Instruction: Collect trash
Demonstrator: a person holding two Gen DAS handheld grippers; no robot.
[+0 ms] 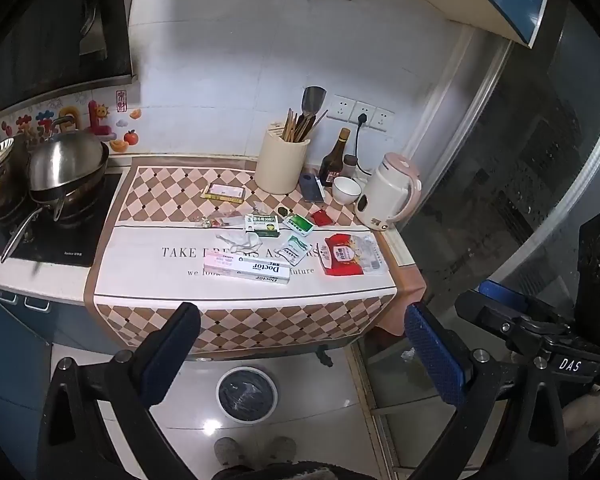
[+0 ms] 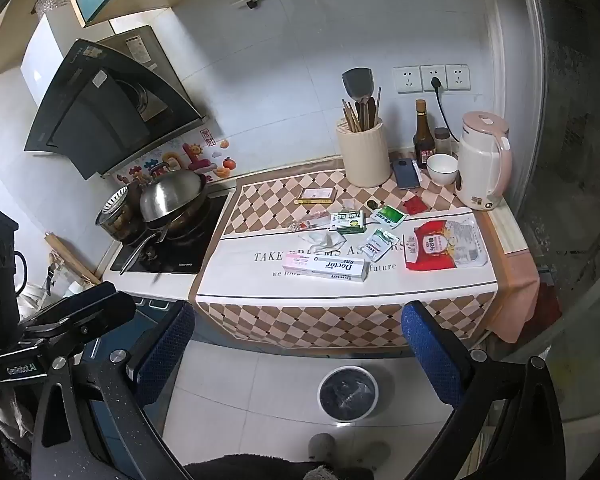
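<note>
The trash lies scattered across the middle of the bench (image 2: 512, 240), on the checked cloth (image 2: 300, 320): a long toothpaste box (image 2: 326, 267) nearest the front edge, a crumpled tissue (image 2: 326, 240) just behind it, a green medicine box (image 2: 347, 221), two small green sachets (image 2: 376, 245), and a red-and-clear wrapper (image 2: 444, 248) toward the right end. All pieces rest flat and apart, so each can be taken singly. The lined bin (image 2: 348, 394) stands on the floor directly below the front edge, placed to receive drops. The left hand-held gripper (image 1: 300, 344) and right hand-held gripper (image 2: 298, 344) are both released, jaws fully spread and empty, angled down toward the bench from in front of it. No piece is grasped yet.
</note>
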